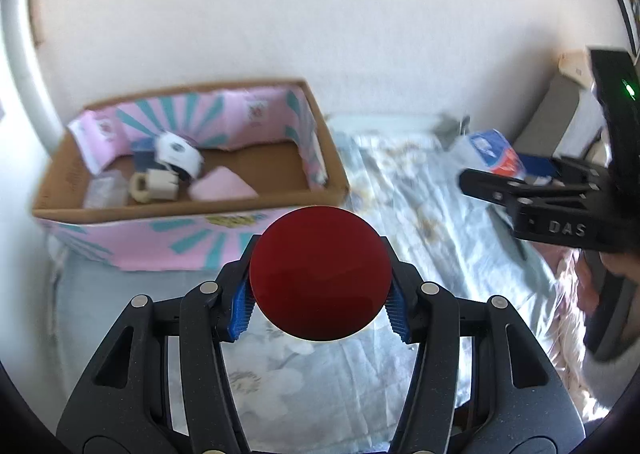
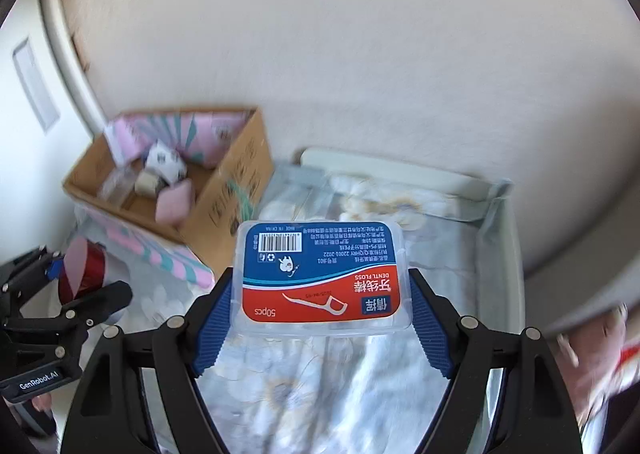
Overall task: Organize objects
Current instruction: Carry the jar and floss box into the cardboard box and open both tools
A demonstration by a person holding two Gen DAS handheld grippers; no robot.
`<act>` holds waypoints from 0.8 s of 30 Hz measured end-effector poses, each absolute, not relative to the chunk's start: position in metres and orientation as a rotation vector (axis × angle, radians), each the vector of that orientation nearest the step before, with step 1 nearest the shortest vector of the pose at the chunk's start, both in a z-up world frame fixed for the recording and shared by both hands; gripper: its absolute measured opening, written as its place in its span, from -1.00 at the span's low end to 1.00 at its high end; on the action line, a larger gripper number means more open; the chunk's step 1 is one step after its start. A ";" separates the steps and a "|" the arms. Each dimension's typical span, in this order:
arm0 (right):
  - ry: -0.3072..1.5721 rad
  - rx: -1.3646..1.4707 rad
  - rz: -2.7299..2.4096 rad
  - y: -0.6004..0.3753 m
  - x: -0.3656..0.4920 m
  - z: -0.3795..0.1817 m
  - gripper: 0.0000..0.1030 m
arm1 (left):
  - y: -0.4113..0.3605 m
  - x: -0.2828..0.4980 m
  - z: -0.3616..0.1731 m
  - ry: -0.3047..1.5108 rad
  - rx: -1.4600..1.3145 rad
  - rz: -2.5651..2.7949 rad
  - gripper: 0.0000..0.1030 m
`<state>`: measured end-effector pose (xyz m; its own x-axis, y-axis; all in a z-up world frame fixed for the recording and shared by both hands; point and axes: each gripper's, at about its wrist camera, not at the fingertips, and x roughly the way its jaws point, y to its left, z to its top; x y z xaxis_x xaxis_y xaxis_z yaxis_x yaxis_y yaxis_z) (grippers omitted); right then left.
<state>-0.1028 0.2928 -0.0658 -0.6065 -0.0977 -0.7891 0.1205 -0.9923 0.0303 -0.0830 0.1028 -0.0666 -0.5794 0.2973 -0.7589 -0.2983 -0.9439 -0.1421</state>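
My left gripper point(image 1: 320, 294) is shut on a dark red round object point(image 1: 320, 274), held above the bed; its blue pads press both sides. From the right wrist view the same red object point(image 2: 82, 270) shows at far left in the left gripper point(image 2: 60, 286). My right gripper point(image 2: 320, 306) is shut on a clear dental floss box point(image 2: 322, 274) with a blue and red label. In the left wrist view that floss box point(image 1: 496, 154) sits at the right, held in the right gripper point(image 1: 532, 190). An open cardboard box point(image 1: 316, 190) point(image 2: 236, 190) stands at the bed's far left.
The cardboard box holds a white roll point(image 1: 178, 154), a pink pouch point(image 1: 222, 184) and several small items. A floral sheet point(image 1: 400, 214) covers the bed. A white wall point(image 2: 360, 54) runs behind it. A hand point(image 1: 620, 266) grips the right tool.
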 end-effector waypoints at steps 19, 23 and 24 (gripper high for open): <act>-0.047 1.172 -2.923 0.256 -0.016 0.010 0.50 | 0.018 -0.047 0.033 -0.089 -1.119 2.700 -0.02; -0.033 1.172 -2.929 0.247 -0.014 0.014 0.50 | 0.002 -0.046 0.033 -0.123 -1.119 2.705 -0.02; -0.026 1.173 -2.934 0.244 -0.016 0.016 0.50 | -0.003 -0.047 0.033 -0.132 -1.115 2.707 -0.02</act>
